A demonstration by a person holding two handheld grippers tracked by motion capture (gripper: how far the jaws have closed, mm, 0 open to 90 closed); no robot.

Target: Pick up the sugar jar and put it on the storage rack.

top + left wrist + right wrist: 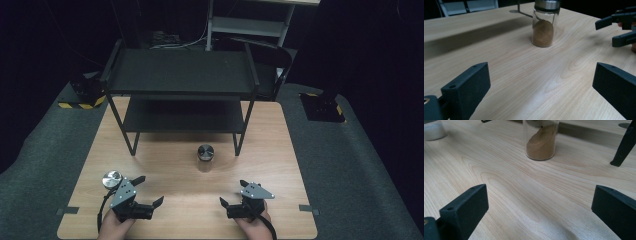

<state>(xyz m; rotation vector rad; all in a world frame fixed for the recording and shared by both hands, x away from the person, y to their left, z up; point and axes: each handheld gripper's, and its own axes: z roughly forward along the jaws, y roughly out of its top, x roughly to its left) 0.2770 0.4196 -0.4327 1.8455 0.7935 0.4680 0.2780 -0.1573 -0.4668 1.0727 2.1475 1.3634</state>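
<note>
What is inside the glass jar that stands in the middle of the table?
The glass jar holds brown powder, heaped higher on one side and filling roughly its lower half. A metal lid closes the top, so from above the contents are hidden.

Table [165,165] is pale wood with a wavy, swirly grain, sitting on dark grey carpet [350,165]. The jar [205,156] is clear glass with a shiny silver lid and tan-brown powder inside; the second jar [112,179] by the left gripper [148,190] has the same silver lid and something white in it. Both grippers are matte black with grey plates on top, right gripper [232,192] included. Shelf [180,75] is flat black. Yellow-and-black hazard stripes on the floor bracket [80,104].
</note>
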